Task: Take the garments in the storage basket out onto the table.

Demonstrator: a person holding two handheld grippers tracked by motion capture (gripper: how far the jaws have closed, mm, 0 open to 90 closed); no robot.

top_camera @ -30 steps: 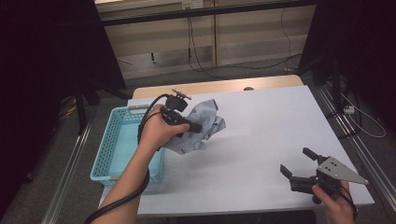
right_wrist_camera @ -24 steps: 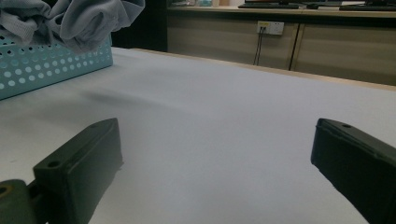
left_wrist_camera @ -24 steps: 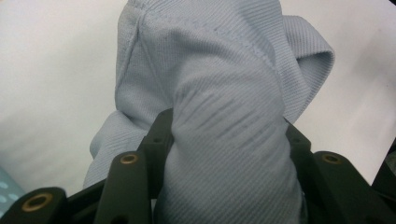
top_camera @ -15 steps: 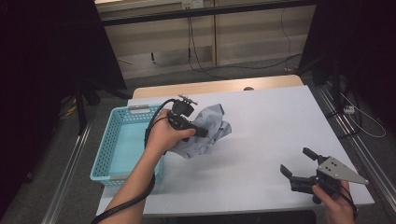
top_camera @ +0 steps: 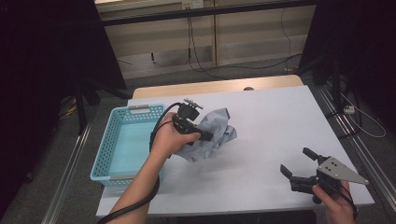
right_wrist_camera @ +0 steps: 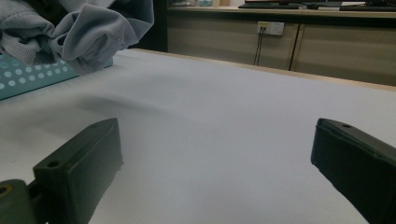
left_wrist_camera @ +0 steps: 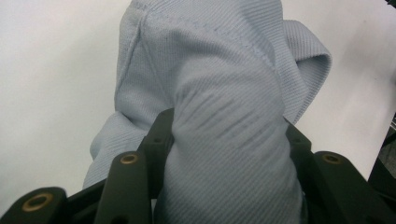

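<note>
White tabletop [top_camera: 275,126]: the left gripper [top_camera: 201,135], jaws clamped on the bunched grey cloth [top_camera: 215,133], has carried it toward the left edge, nearly at the turquoise basket [top_camera: 122,140], likely its destination. The right gripper [top_camera: 301,169] idles wide open.

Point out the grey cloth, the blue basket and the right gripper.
grey cloth [top_camera: 215,132]: high view, its bunched middle.
blue basket [top_camera: 105,150]: high view, its left perforated wall.
right gripper [top_camera: 299,164]: high view, the gap between its open fingers.
</note>
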